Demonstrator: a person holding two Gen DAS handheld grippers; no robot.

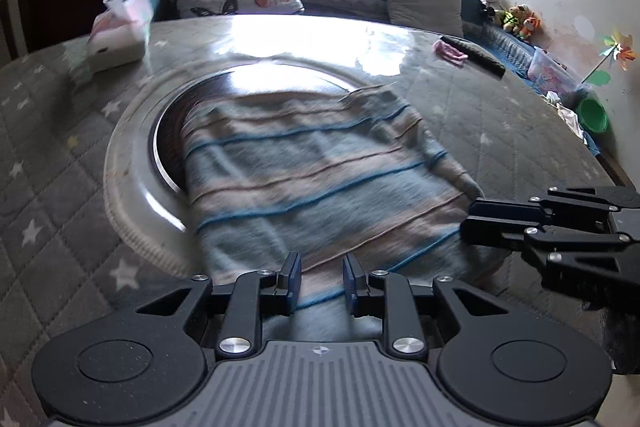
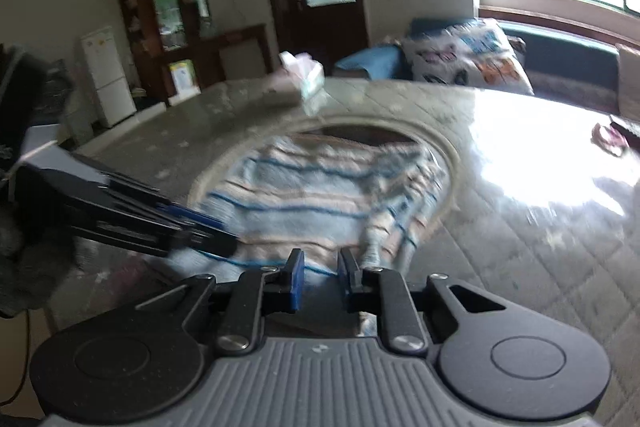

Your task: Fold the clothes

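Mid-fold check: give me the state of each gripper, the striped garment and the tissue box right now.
left gripper: open, fingers over the garment's near edge.
right gripper: open, at the near edge too.
striped garment: lying on the table, rumpled, partly folded.
tissue box: tissue sticking out the top.

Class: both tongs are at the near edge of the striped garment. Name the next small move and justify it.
Probably close both tongs on the near hem: the left tongs and right tongs are open, with the striped garment lying between their fingers, not yet pinched.
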